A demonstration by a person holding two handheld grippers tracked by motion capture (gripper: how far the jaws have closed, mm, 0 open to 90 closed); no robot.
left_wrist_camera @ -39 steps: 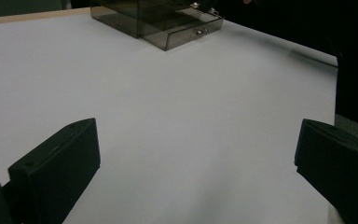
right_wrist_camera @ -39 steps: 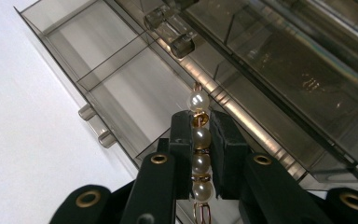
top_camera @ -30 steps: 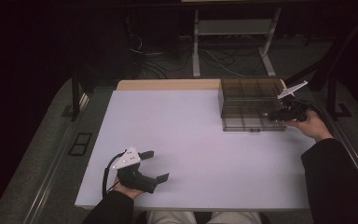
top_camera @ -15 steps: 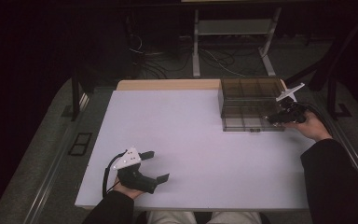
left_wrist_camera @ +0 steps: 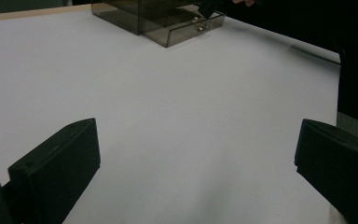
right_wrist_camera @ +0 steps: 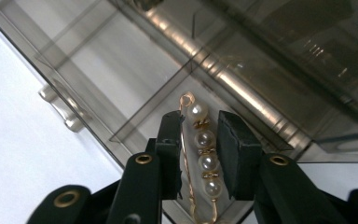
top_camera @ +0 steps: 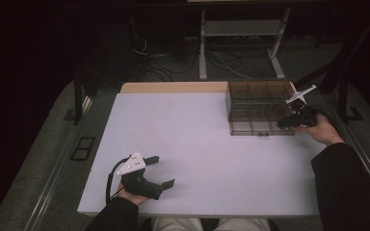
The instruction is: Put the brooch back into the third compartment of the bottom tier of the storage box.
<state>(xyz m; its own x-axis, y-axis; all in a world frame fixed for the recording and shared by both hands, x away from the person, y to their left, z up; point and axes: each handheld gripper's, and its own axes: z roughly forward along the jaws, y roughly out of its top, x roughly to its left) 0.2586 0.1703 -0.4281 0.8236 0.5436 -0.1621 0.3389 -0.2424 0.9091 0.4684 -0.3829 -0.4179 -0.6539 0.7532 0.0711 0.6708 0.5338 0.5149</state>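
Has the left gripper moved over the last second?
No. In the high view the left gripper sits at the same spot near the table's front edge as in both earlier pictures, jaws wide apart over bare surface.

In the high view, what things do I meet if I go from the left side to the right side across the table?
Left gripper, open on the white table → smoky clear drawer box → right gripper, shut on a pearl pin over the box's pulled-out drawer.

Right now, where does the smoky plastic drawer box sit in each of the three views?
High view: drawer box at the table's far right, by the right gripper.
Left gripper view: top centre, far across the table.
Right gripper view: close behind the pearl pin.
Shared landmark: its drawer knob.
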